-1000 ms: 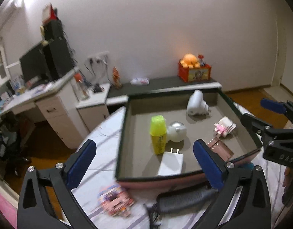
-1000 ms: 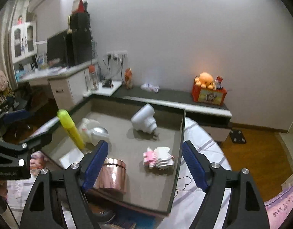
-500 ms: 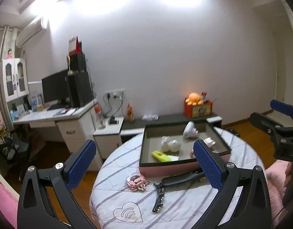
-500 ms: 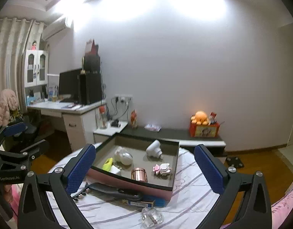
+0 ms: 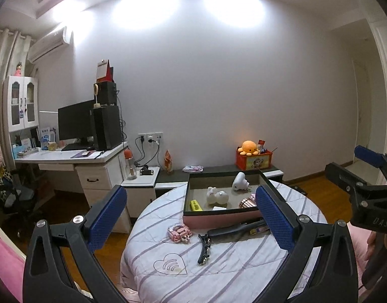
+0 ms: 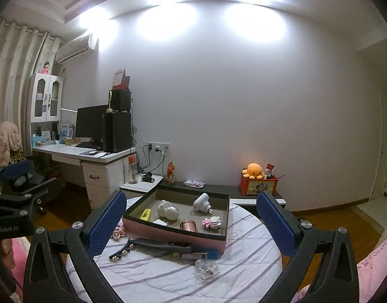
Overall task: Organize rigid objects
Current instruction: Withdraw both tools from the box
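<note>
Well beyond both grippers' spread fingers (image 6: 106,224), the tray (image 6: 173,232).

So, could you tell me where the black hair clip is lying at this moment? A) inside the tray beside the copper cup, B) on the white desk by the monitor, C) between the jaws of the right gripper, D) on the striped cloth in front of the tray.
D: the black hair clip lies on the striped cloth, outside and in front of the tray, with no gripper touching it.
</note>
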Demonstrator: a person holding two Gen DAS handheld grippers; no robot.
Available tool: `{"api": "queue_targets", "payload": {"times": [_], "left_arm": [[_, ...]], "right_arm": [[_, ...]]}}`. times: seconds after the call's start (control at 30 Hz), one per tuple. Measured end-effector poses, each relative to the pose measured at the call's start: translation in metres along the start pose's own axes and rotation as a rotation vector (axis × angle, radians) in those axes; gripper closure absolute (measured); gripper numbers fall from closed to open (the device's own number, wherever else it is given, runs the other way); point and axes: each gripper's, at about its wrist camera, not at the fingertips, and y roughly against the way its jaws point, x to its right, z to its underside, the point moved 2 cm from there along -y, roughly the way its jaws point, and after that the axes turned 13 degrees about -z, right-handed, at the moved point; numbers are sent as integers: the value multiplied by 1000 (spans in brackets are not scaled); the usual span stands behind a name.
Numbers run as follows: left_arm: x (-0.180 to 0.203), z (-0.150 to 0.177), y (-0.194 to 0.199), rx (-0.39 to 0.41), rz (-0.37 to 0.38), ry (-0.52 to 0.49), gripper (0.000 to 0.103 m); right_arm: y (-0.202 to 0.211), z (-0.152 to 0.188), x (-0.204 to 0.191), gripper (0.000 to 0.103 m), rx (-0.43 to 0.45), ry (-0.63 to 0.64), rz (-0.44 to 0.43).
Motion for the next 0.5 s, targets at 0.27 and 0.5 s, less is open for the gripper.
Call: {"api": "queue_targets", "payload": {"times": [0.27,0.5], "left_arm": [[-6,5,12,-5,14,9,0],[-9,19,3,-55,-12,-14,0]], "right_arm": [[14,3,-11,0,-1,12,-2],[16,15,2,0,-27,-18,33]]}}
